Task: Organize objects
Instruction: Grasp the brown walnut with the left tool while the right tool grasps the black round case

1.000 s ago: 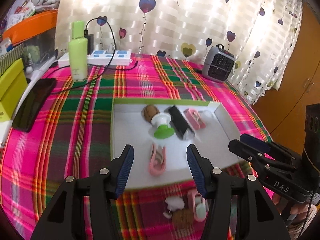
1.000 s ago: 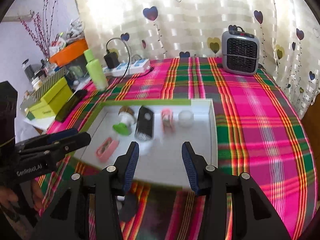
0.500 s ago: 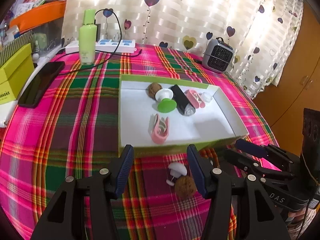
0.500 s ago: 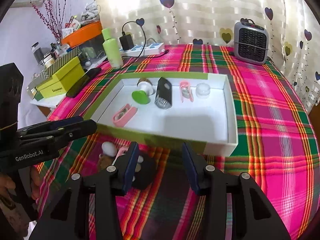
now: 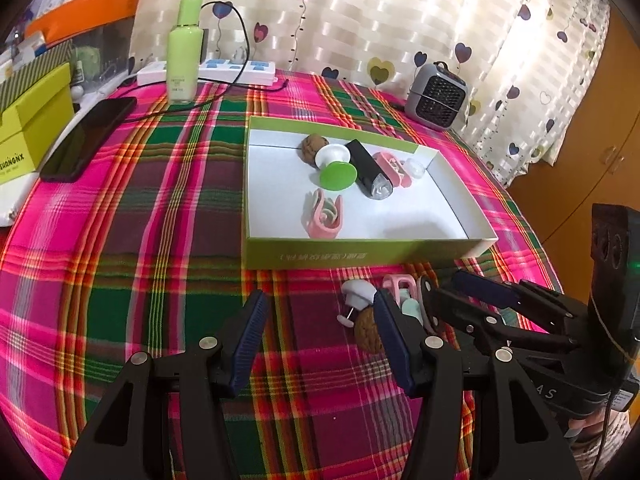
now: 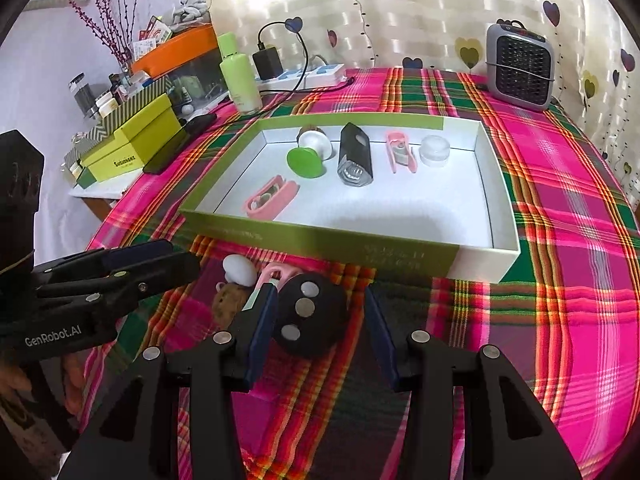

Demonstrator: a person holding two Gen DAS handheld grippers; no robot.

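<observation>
A green-rimmed white tray (image 5: 360, 256) (image 6: 320, 244) holds a walnut, a green-and-white suction piece (image 6: 306, 160), a black case (image 6: 354, 158), two pink clips and a small clear jar. In front of it on the plaid cloth lie a walnut (image 5: 368, 334) (image 6: 230, 304), a white mushroom-shaped piece (image 5: 358, 292) (image 6: 240, 270), a pink clip (image 5: 398, 284) (image 6: 280, 272) and a black round thing with silver dots (image 6: 310, 320). My left gripper (image 5: 320, 336) (image 6: 152, 264) stands open over bare cloth, the walnut at its right finger. My right gripper (image 6: 320, 328) (image 5: 480, 296) is open, the black round thing between its fingers, a gap on its right.
At the back stand a green bottle (image 5: 184, 52), a power strip (image 5: 240, 70) with a cable and a small grey heater (image 5: 438, 96). A phone (image 5: 88, 136) and yellow-green boxes (image 6: 132, 140) sit at the left edge. A curtain hangs behind the table.
Both grippers have drawn back from over the tray and sunk toward the cloth in front of it. The loose pieces there have come into view, the black round thing now between the right fingers.
</observation>
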